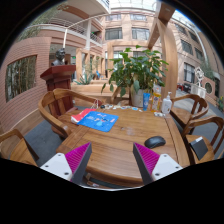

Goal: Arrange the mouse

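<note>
A dark computer mouse lies on the wooden table, to the right, just beyond my right finger. A blue mouse mat lies further back on the left of the table. My gripper is open and empty above the table's near edge, with bare wood between its pink pads.
A potted green plant stands at the table's far side, with a blue can and a clear bottle beside it. Wooden chairs stand around the table. A dark object rests on the right chair.
</note>
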